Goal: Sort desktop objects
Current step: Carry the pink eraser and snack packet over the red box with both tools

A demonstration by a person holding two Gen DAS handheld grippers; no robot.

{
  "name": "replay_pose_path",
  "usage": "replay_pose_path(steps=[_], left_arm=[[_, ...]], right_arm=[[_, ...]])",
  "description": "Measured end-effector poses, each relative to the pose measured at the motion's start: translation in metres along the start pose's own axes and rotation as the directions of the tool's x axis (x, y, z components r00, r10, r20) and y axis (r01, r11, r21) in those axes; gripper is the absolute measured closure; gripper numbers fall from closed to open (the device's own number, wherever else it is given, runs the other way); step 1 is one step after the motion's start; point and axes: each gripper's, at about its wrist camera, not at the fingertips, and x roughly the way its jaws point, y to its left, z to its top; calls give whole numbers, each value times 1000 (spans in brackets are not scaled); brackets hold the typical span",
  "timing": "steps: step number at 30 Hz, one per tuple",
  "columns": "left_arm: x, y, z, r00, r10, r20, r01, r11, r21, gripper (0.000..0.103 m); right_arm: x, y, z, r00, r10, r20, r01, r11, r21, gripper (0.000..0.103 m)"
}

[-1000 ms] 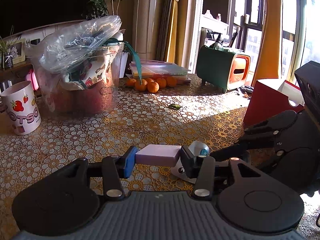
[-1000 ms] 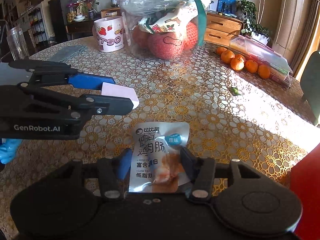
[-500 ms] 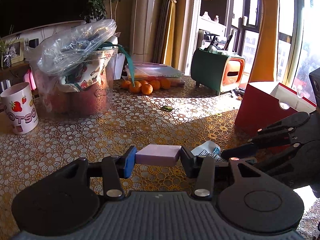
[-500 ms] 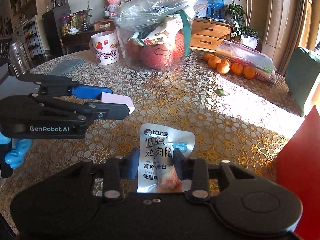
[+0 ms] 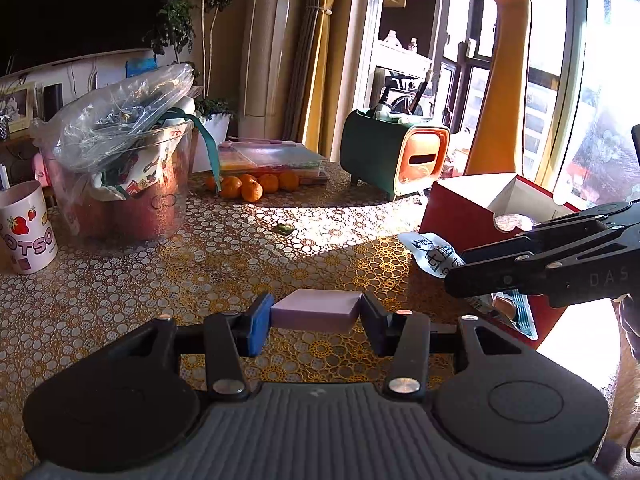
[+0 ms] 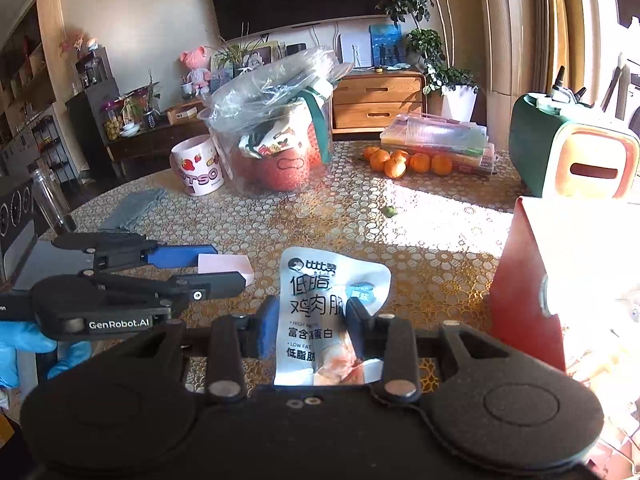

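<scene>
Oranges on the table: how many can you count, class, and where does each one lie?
5 oranges show, clustered on the table in front of the stacked plastic boxes, beside the clear tub. They overlap, so another may be hidden behind.

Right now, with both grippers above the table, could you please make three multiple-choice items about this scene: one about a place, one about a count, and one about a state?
1. Where does the red box stand?
A. right of the left gripper
B. behind the strawberry mug
C. on top of the oranges

2. How many drawers does the wooden cabinet show?
A. one
B. two
C. four

3. What is the state of the right gripper?
A. open and empty
B. shut on the snack packet
C. shut on the purple block

Answers:
1 A, the left wrist view shows the box at the right side of the table.
2 B, two drawer fronts lie one above the other.
3 B, its pads press the packet, lifted off the table.
</scene>
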Motion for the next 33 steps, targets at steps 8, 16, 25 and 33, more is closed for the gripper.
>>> replay_pose_path(steps=[8, 16, 25, 33], left_arm=[[-22, -56, 25, 996, -69, 58, 65, 995, 71, 57], [-13, -124, 50, 985, -151, 84, 136, 978, 159, 57], [24, -185, 67, 976, -210, 58, 193, 955, 224, 57], [64, -217, 76, 977, -213, 1, 205, 944, 258, 57]], right_arm=[[-56, -14, 6, 995, -37, 88, 36, 999, 13, 67], [-106, -50, 3, 983, -109, 150, 106, 994, 33, 67], [-132, -106, -4, 968, -197, 158, 185, 979, 87, 67], [-144, -149, -19, 953, -261, 152, 241, 961, 138, 67]])
